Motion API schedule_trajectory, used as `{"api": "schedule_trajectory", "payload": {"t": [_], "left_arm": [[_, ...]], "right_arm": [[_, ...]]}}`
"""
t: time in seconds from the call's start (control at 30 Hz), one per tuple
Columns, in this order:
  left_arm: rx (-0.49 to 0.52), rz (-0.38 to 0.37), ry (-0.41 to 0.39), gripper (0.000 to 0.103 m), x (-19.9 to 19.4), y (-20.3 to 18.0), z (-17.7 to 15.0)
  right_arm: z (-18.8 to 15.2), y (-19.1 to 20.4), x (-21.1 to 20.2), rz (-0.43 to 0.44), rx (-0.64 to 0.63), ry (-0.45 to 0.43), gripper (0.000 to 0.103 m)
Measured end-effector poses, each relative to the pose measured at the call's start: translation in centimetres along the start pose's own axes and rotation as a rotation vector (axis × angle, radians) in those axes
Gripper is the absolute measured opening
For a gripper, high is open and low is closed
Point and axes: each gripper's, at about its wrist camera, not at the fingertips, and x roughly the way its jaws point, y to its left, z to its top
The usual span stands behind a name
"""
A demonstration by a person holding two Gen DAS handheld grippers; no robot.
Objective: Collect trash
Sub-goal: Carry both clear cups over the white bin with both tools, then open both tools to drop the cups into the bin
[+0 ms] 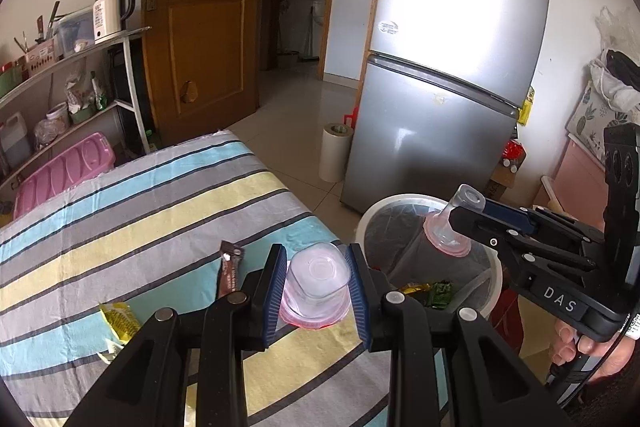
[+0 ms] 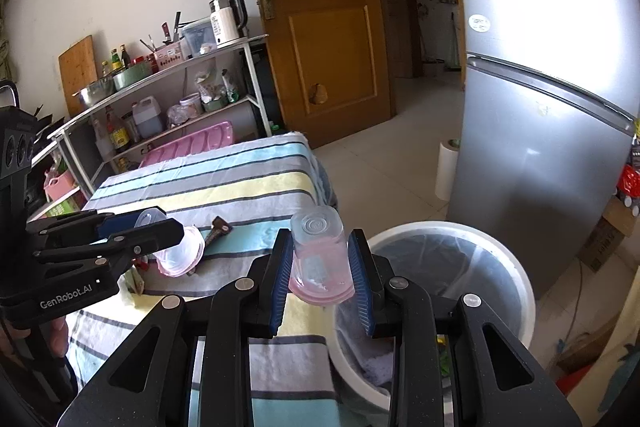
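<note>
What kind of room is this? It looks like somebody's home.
Most likely a home kitchen or dining corner: a silver fridge, a shelf rack with a kettle, oil bottles and bowls, and a table under a striped cloth beside a lined trash bin.

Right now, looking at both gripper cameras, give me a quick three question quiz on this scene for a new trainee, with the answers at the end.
1. True or false: each gripper is shut on a clear plastic cup with a pink rim.
2. Which gripper's cup is over the trash bin? A) left gripper B) right gripper
3. Name one piece of trash lying on the striped tablecloth.

Key
1. True: left cup, right cup.
2. B; in the left wrist view it hangs over the bin's liner.
3. The brown wrapper or the yellow wrapper.
</note>
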Motion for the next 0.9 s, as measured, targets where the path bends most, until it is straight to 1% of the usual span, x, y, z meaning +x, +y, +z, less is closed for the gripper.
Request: {"api": "schedule_trajectory", "payload": {"t": [0.17,0.23,0.33,0.53,0.67,0.9], "left_arm": [[0.051,-0.025,0.006,0.031,1.2,-3.1,0.4],[0.063,-0.048,0.011,0.031,1.9,-4.3,0.5],[0.088,-0.072,0.029,0.031,3.1,-6.1,0.5],[0.121,-0.12,0.069,0.031,5.7,-9.2,0.3],[0.124,-0.127,0.101,0.031,7.4,-10.4,0.2],[0.134,-0.15,0.132,0.031,9.0,-11.1,0.0]], "right_arm": [[-0.7,-2.7,-1.1,-0.054,0.031,0.001,0.03],[-0.9,-3.6,-1.4,-0.075,0.041,0.007,0.03],[-1.5,-5.2,-1.6,-0.12,0.055,0.016,0.03],[-2.5,-8.3,-1.6,-0.167,0.101,0.044,0.03],[-3.2,-9.7,-1.3,-0.187,0.122,0.067,0.03],[-3.7,-10.8,0.4,-0.22,0.128,0.107,0.03]]}}
